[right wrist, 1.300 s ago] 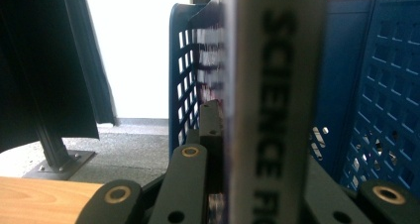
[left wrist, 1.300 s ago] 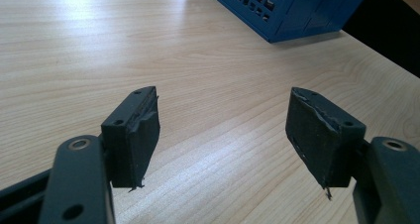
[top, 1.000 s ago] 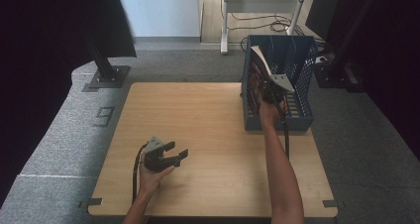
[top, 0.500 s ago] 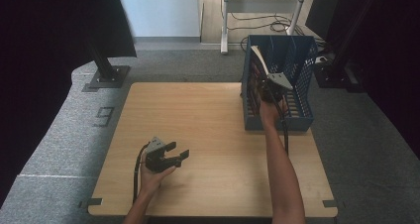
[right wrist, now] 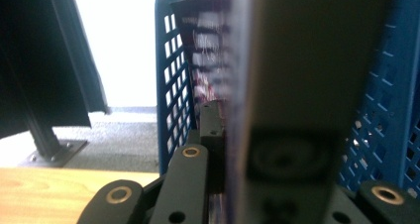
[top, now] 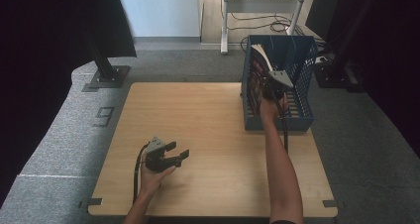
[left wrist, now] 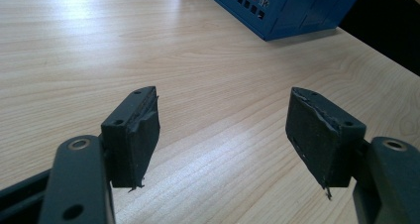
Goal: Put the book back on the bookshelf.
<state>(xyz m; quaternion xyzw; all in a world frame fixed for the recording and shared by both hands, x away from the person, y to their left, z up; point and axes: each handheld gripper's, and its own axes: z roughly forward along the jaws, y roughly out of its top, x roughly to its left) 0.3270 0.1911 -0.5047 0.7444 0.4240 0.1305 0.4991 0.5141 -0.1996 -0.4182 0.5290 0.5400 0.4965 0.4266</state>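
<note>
Blurred book [right wrist: 292,85] hiding right claw's far jaw

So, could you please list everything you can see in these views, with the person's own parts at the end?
Table: one, light wood, centre of the grey carpeted floor.
Basket: one, blue, perforated, far right part of the table.
Book: one, pale pages and dark cover, upright in the basket, clamped by the right claw.
Stand foot: one, black, on the floor beyond the table's left corner.
Left claw: one, black, open, low over the near left of the table.
Right claw: one, black, inside the basket.
</note>
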